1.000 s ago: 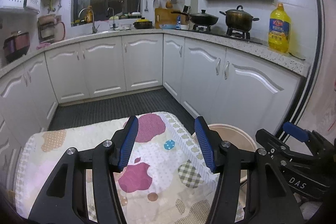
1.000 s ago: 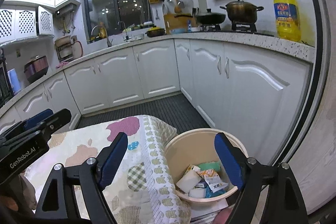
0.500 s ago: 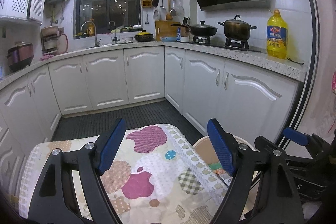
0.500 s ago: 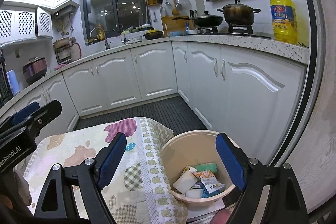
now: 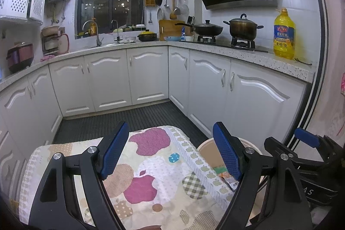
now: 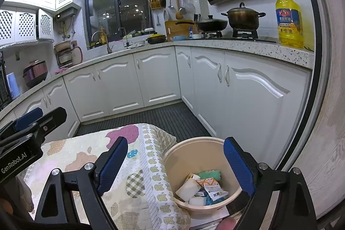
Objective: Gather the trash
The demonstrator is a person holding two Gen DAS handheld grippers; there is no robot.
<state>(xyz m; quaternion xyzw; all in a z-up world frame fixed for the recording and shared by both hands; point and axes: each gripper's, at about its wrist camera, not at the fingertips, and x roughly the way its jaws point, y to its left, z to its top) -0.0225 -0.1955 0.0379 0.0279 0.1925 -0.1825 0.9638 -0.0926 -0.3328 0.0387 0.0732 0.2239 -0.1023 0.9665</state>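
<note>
My right gripper (image 6: 174, 163) hangs over the beige bin (image 6: 183, 143), jaws opening, nothing between them. My left gripper (image 5: 170, 153) stands wide and empty above the apple-print cloth (image 5: 151, 167). The trash (image 6: 200, 186), wrappers and white blocks, lies in the bin bottom. No loose piece shows on the cloth. Judgement: collecting looks near done; scan the cloth edges before withdrawing, and keep the jaws clear of the bin rim.

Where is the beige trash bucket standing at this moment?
In the right wrist view the beige bucket stands on the floor at lower right, beside the cloth-covered table and before the white cabinets.
</note>
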